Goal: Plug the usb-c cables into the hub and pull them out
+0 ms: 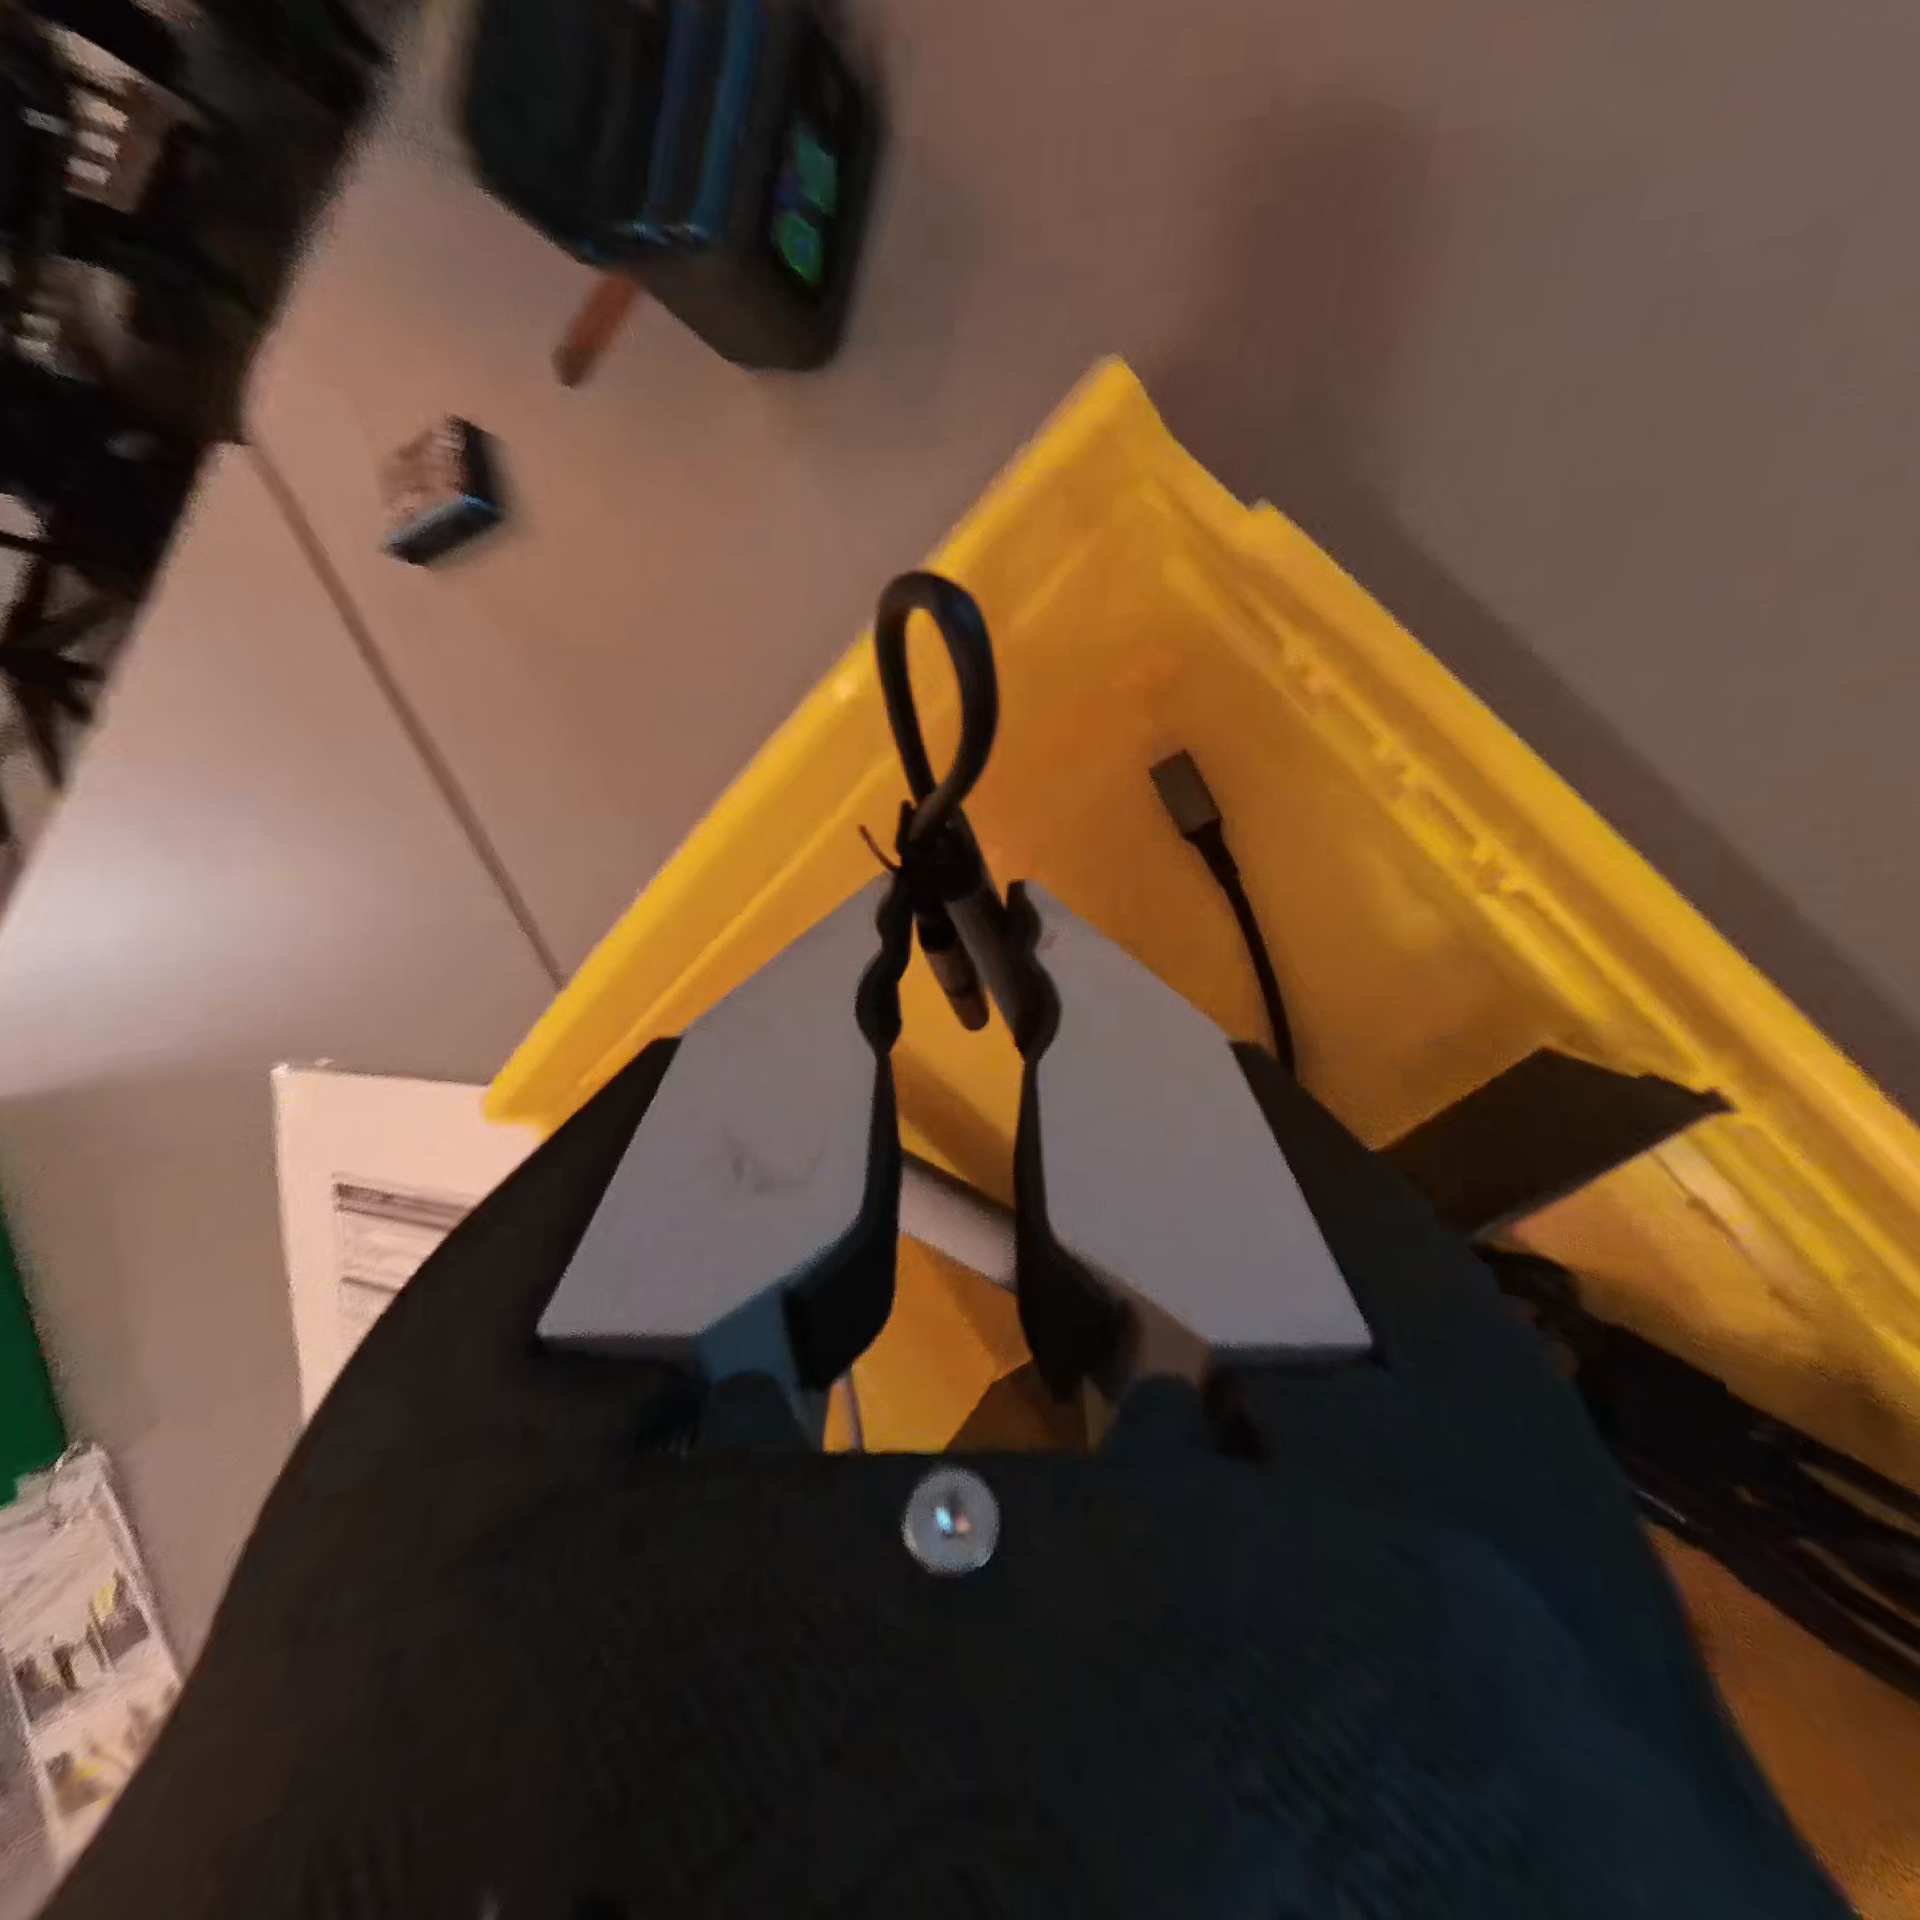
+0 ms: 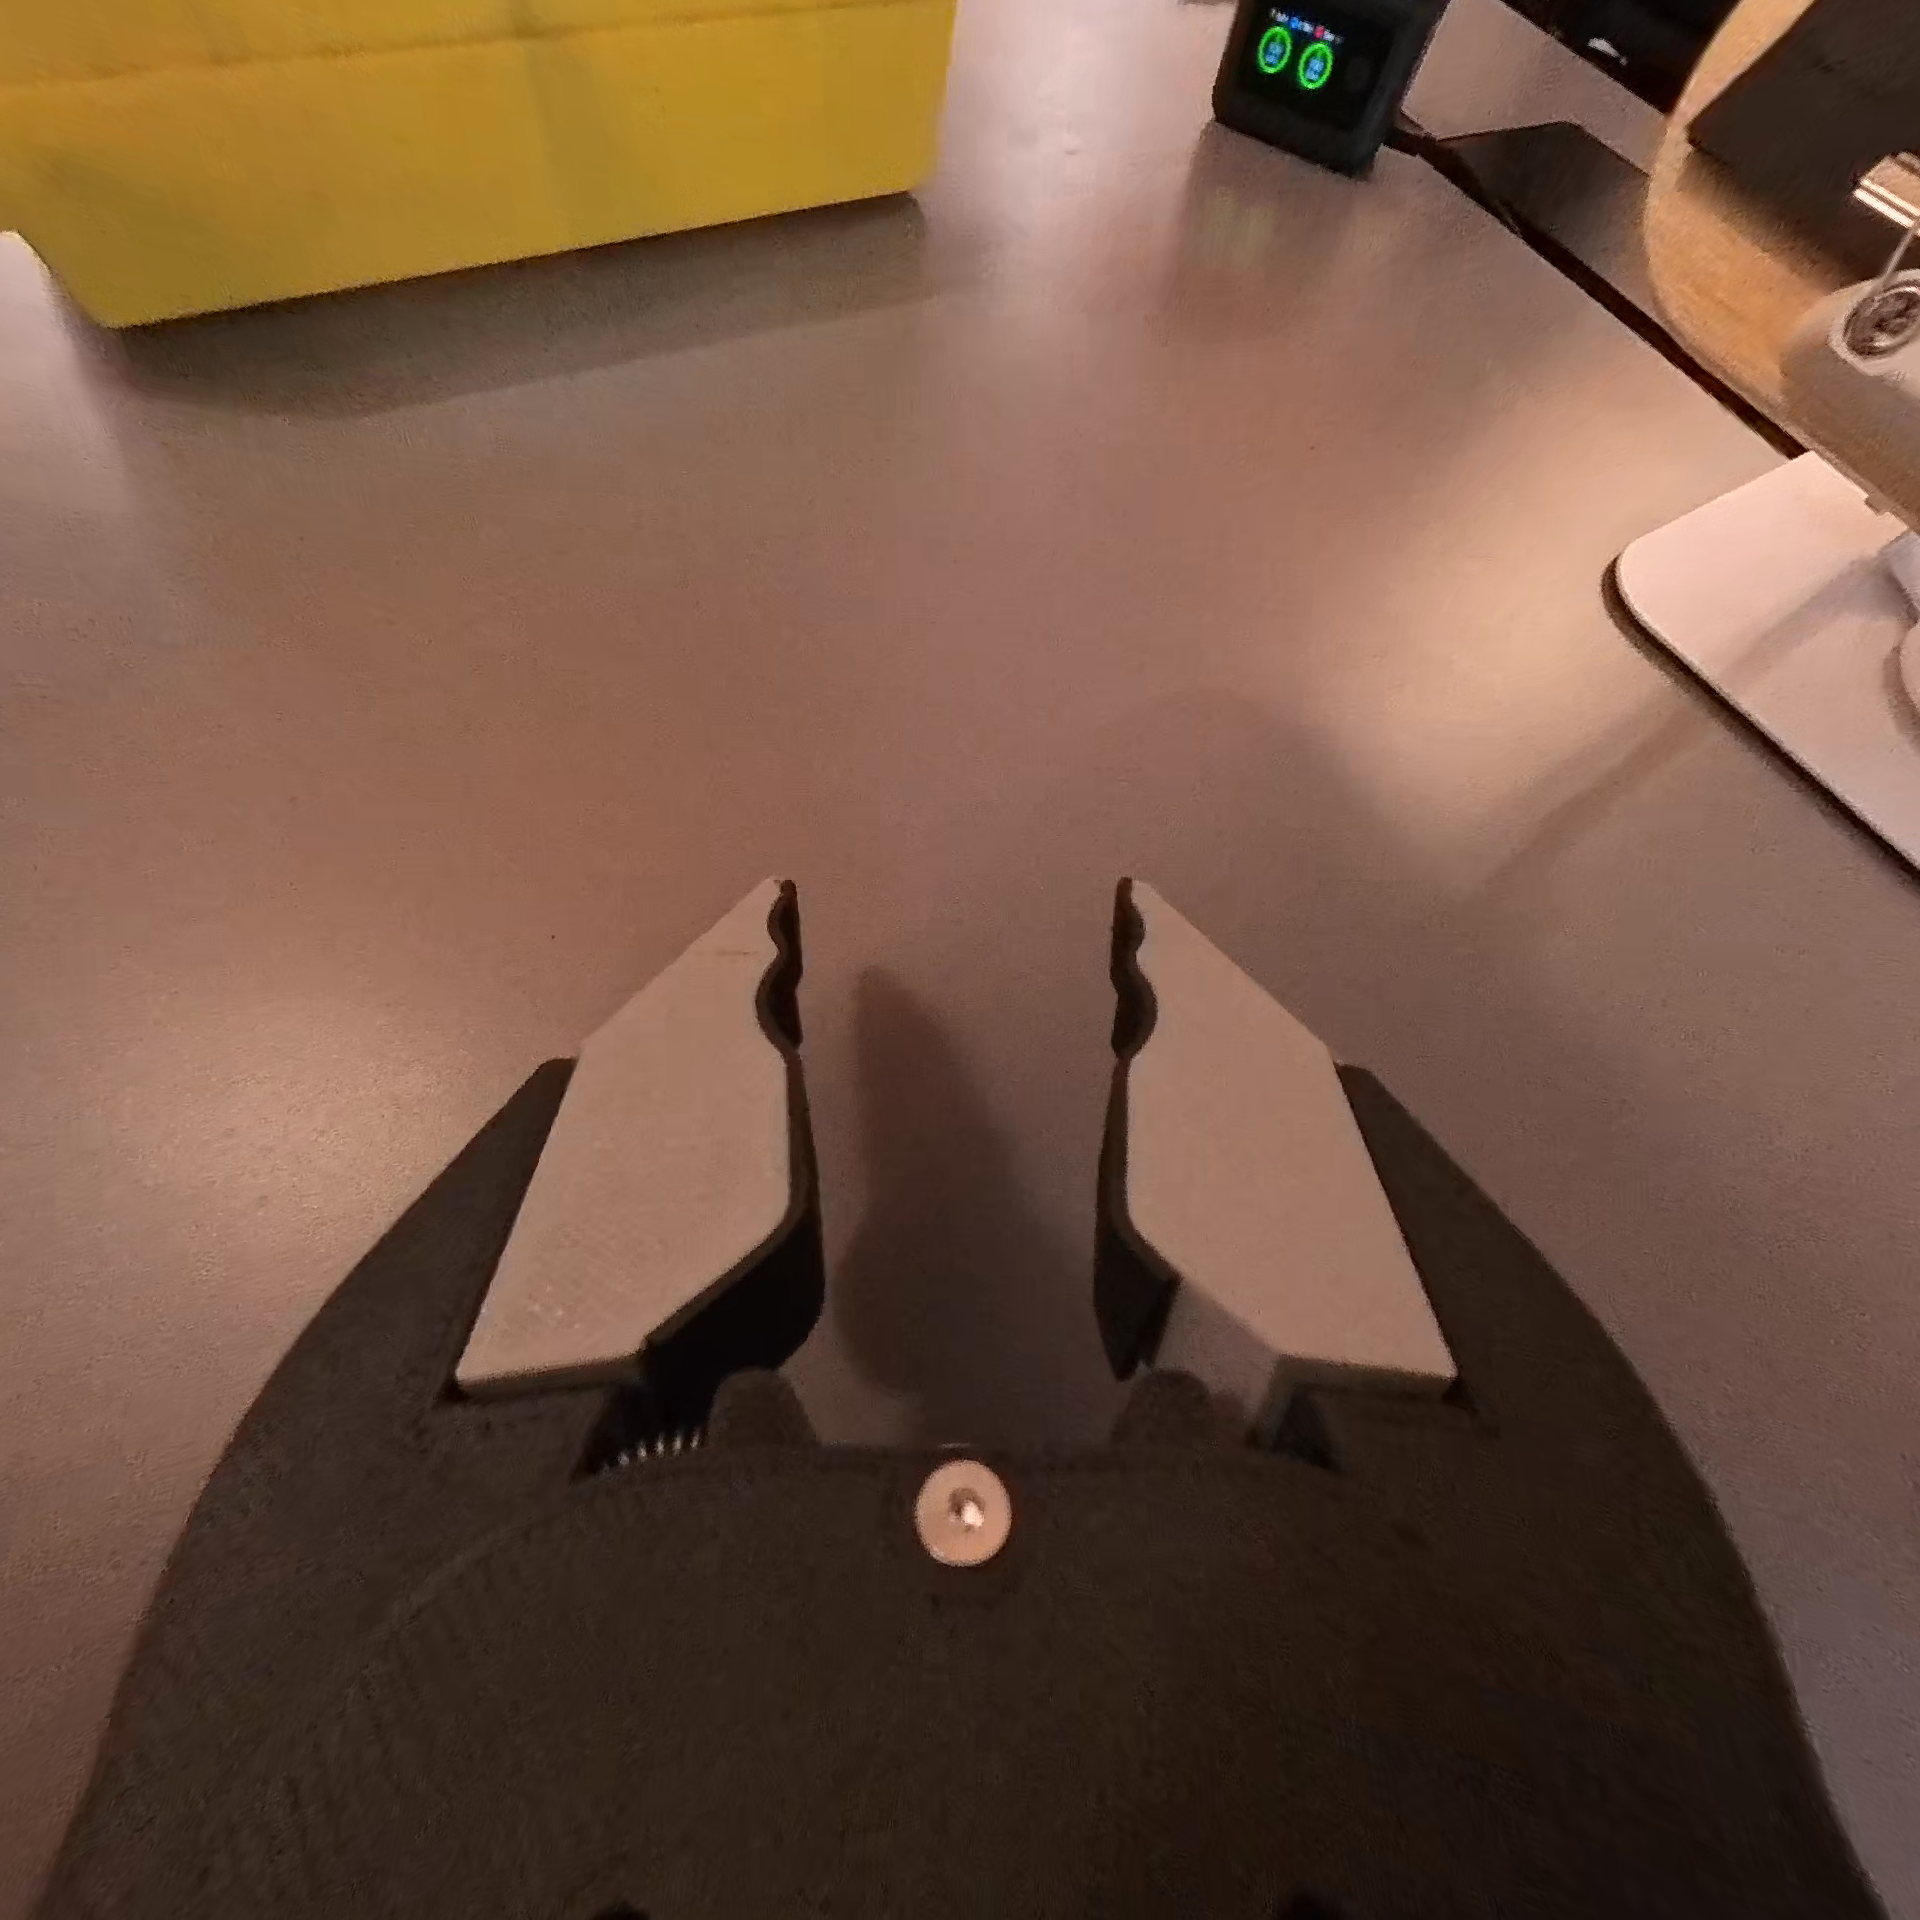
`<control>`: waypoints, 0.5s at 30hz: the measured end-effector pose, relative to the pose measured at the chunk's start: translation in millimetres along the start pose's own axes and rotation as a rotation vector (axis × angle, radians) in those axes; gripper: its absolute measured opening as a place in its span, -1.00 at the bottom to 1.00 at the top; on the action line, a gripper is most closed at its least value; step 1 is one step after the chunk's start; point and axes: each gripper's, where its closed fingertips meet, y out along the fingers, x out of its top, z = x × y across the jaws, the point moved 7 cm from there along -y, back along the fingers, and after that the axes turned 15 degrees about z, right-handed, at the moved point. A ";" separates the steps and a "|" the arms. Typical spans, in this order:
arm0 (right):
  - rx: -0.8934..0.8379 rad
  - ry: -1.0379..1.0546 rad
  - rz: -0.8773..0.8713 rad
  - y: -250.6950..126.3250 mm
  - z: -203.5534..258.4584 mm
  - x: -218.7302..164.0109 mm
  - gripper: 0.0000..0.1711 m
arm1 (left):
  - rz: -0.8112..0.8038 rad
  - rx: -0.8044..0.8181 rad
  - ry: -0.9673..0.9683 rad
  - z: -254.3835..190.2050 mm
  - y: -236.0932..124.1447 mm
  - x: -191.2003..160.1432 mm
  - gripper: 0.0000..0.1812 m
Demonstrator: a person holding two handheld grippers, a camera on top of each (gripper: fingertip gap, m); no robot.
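In the left wrist view my left gripper (image 1: 954,914) is shut on a black cable (image 1: 940,707) that is folded into a loop and tied. It holds the cable above a yellow bin (image 1: 1351,748). A second black cable with a USB-C plug (image 1: 1184,790) lies inside the bin. A bundle of black cables (image 1: 1714,1475) lies at the bin's right. In the right wrist view my right gripper (image 2: 956,935) is open and empty, low over the grey table (image 2: 935,582). I see no hub in either view.
A black device with a lit screen stands on the table in the left view (image 1: 717,177) and in the right view (image 2: 1314,73). A small dark block (image 1: 442,499) and white papers (image 1: 353,1195) lie left. The yellow bin (image 2: 468,145) and a white stand base (image 2: 1766,644) flank the right gripper. Tip to tip, the grippers are about 35 cm apart.
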 end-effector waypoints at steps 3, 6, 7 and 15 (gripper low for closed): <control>-0.023 -0.016 0.004 0.4 1.7 0.2 -0.35 | -0.166 0.136 -0.115 20.5 -51.6 -2.8 -0.83; -0.035 -0.005 -0.011 -1.3 0.2 0.3 -0.36 | -0.351 0.137 -0.135 17.7 -108.4 -1.0 -0.83; -0.037 0.006 -0.021 -2.5 -1.0 0.3 -0.37 | -0.388 0.103 -0.134 10.6 -124.7 1.4 -0.83; -0.153 0.077 -0.122 -24.6 -24.1 2.1 -0.37 | -0.689 -0.530 0.054 -131.6 -188.2 55.9 -0.81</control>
